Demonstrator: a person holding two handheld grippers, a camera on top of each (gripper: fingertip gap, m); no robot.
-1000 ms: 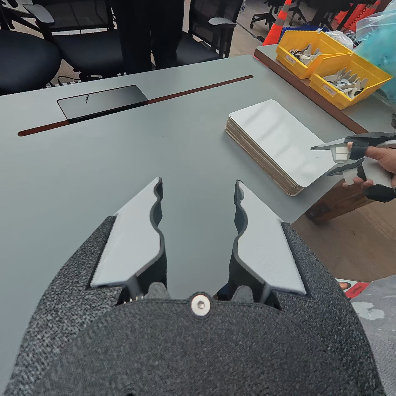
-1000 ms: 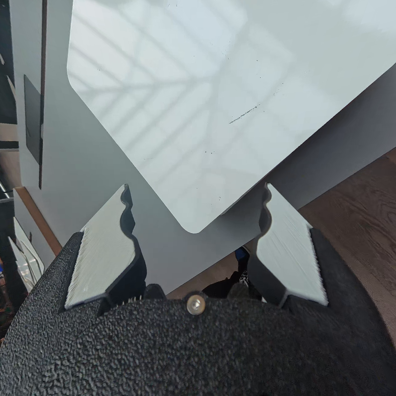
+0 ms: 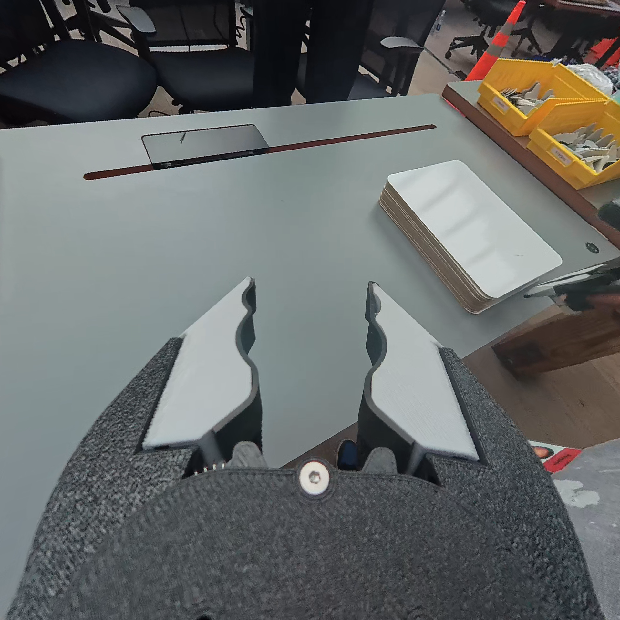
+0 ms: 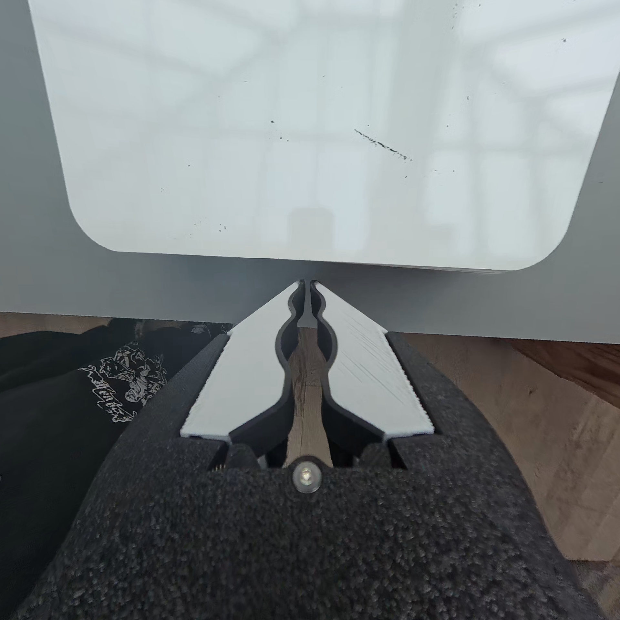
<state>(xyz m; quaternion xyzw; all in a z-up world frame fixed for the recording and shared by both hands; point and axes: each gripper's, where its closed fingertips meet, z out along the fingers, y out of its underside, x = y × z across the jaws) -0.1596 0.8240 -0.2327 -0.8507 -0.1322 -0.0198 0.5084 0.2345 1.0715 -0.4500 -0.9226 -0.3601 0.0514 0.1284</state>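
My right gripper (image 4: 306,283) pressed together, empty, tips just short of board stack (image 4: 318,127) near edge, over table (image 4: 50,288). My left gripper (image 3: 310,285) spread, empty, over bare table, stack well right. I'd keep right tips low, level with top board's edge.

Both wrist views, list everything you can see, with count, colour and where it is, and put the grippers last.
table: one, grey, under both grippers.
cable slot: one, long and dark red, across the table's far side.
hatch: one, black, set in the slot.
stack of boards: one, white tops with tan edges, table's right side.
bins: two, yellow, holding pale parts, on the side table at right.
traffic cone: one, orange and grey, behind the bins.
office chairs: several, dark, beyond the table.
black garment: one, printed, below the table edge.
left gripper: open, over bare table.
right gripper: shut, empty, tips just short of the stack's near edge.
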